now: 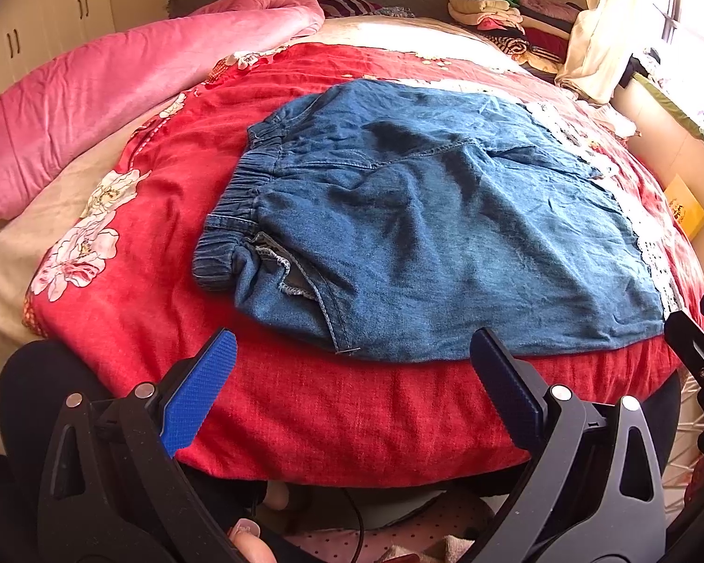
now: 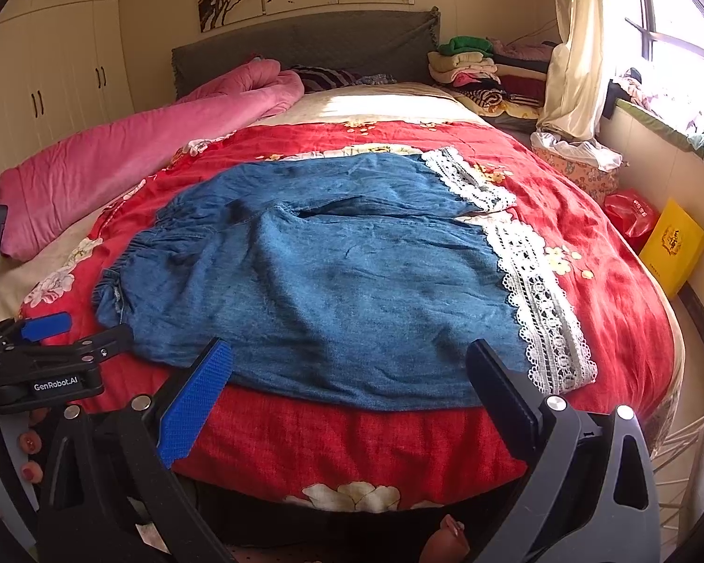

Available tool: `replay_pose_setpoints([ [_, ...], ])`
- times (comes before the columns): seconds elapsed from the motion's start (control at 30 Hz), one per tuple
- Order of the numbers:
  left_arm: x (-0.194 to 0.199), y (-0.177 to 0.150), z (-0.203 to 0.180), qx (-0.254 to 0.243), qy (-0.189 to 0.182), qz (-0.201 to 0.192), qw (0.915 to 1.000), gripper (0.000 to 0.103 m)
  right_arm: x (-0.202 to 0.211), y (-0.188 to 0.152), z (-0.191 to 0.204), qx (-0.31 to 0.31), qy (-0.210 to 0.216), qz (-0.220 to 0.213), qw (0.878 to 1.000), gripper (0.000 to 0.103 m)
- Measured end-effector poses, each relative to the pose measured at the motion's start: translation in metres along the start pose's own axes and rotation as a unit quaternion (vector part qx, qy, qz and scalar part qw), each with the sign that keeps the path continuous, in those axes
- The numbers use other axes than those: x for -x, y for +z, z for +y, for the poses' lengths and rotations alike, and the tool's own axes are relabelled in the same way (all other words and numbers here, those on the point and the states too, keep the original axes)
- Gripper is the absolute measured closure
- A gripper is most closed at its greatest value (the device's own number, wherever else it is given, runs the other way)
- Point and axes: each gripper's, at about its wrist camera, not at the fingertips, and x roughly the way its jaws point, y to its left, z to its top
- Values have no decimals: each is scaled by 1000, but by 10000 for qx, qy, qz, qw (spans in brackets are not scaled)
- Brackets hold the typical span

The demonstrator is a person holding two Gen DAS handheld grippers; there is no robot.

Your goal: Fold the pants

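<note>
Blue denim pants [image 1: 422,225] lie spread flat on a red floral bedspread [image 1: 305,413], elastic waistband to the left, white lace leg hems to the right. They also show in the right wrist view [image 2: 342,281], with the lace hems [image 2: 539,309] at the right. My left gripper [image 1: 352,347] is open and empty, just short of the pants' near edge. My right gripper [image 2: 349,352] is open and empty, over the near edge by the leg hems. The left gripper shows at the left in the right wrist view [image 2: 47,342].
A pink quilt [image 2: 131,159] lies along the bed's left side. Folded clothes [image 2: 483,75] are stacked at the far right by the headboard. A yellow box [image 2: 671,244] and a red bag [image 2: 631,213] sit on the floor to the right.
</note>
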Motion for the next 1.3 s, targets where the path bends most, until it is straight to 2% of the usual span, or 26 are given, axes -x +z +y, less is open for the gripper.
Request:
replay_pose_setpoints([
  [0.3,-7,13,12,56,-172,-35,9998,9,-9,10,3,157,134,31,9998,4],
  [0.43,-15,30,26,135,-224,-68,9996,9,-26,30,2,295,342,109,9989,4],
  [0.57,-31,55,47,188,-126,-18,9997,9,-49,59,5,459,535,180,9974,4],
  [0.77,-64,108,81,335,71,30,9994,9,-100,106,12,508,1078,538,9914,4],
  [0.83,-79,126,90,333,99,73,9994,9,-119,122,15,552,1126,573,9905,4],
  [0.97,-116,156,102,341,90,394,9986,9,-162,157,20,746,1228,749,9868,4],
  [1.0,-126,162,102,295,1,450,9986,9,-175,166,21,802,1322,817,9846,4],
  [1.1,-150,176,99,-40,144,443,9989,9,-212,190,29,1105,1364,984,9795,4],
  [1.13,-159,179,99,-69,138,530,9985,10,-225,198,33,1195,1397,1025,9776,4],
  [1.2,-173,184,103,-21,-15,661,9978,21,-247,210,39,1354,1354,1111,9752,4],
  [1.23,-178,186,104,16,-94,689,9976,30,-258,215,42,1424,1406,1169,9728,4],
  [1.3,-184,188,106,29,-297,682,9972,34,-276,222,50,1558,1414,1265,9694,4],
])
